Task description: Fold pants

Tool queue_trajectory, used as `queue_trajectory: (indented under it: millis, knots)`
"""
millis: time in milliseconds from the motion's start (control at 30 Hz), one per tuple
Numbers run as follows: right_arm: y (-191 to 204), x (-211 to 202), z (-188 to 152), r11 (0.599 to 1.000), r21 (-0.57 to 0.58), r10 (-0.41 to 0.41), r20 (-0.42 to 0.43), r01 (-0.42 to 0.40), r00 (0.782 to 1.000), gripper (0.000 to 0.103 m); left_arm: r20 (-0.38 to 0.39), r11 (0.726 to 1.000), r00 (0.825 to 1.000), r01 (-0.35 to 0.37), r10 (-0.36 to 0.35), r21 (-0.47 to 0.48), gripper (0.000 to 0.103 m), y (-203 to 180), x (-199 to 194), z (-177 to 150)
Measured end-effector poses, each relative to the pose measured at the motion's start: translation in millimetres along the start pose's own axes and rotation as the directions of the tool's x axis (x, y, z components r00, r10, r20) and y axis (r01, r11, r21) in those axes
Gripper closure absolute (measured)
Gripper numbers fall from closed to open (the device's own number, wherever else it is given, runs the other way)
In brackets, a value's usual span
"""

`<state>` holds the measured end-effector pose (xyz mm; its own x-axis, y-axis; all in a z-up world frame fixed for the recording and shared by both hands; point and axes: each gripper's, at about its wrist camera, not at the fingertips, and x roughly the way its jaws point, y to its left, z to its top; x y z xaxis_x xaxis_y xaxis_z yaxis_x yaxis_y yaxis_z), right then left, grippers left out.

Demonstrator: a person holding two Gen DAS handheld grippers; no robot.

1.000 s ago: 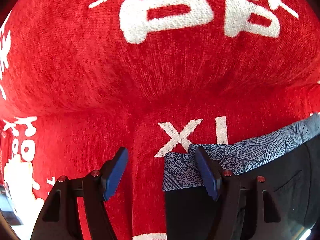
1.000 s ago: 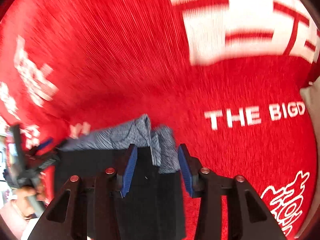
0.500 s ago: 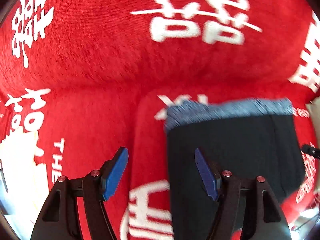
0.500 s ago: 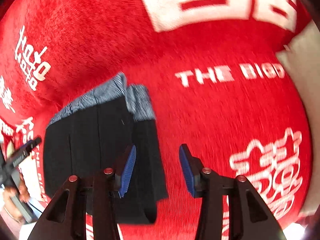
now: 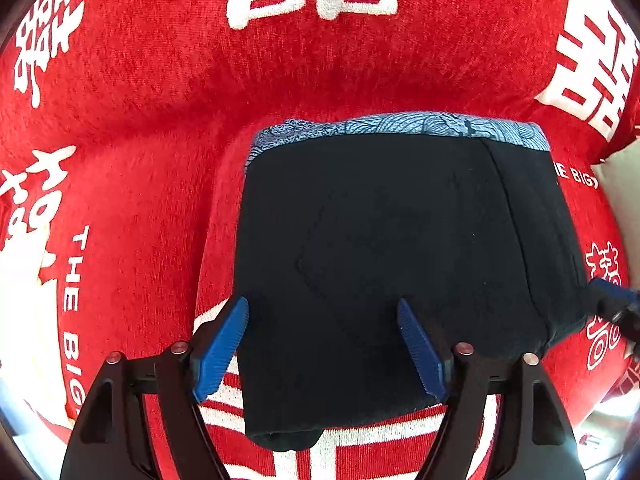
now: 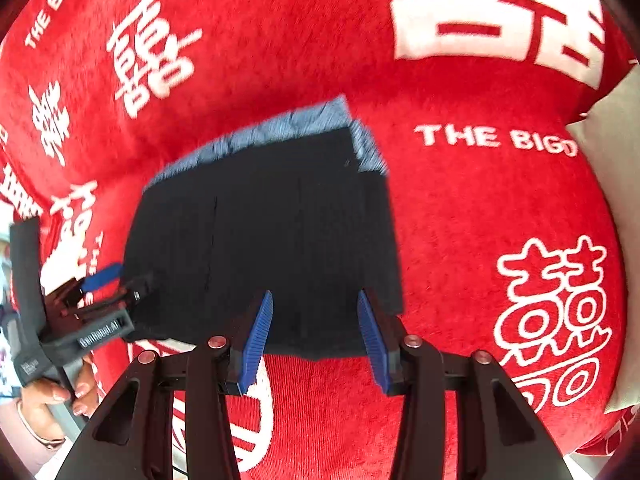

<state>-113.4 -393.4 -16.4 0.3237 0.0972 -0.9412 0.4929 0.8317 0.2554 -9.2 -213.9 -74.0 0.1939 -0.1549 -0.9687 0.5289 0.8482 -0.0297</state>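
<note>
The black pants lie folded into a compact rectangle on the red cloth, with the blue patterned waistband along the far edge. My left gripper is open and empty, held above the near left part of the pants. My right gripper is open and empty above the near right edge of the pants. The left gripper also shows at the left edge of the right wrist view. A tip of the right gripper shows at the right edge of the left wrist view.
A red plush cloth with white characters and "THE BIG" lettering covers the whole surface. A pale cushion lies at the right edge. The person's hand holds the left gripper's handle.
Both grippers have pulled back and up from the waistband end toward the near edge. The whole folded pants have come into view, lying flat and released.
</note>
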Motion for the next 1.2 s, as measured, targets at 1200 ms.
queue_trajectory:
  millis: [1200]
  knots:
    - [-32, 2, -6, 0.994, 0.072, 0.089, -0.059, -0.085, 0.994, 0.04, -0.053, 0.996, 0.996, 0.065, -0.068, -0.068, 0.007, 29, -8, 20]
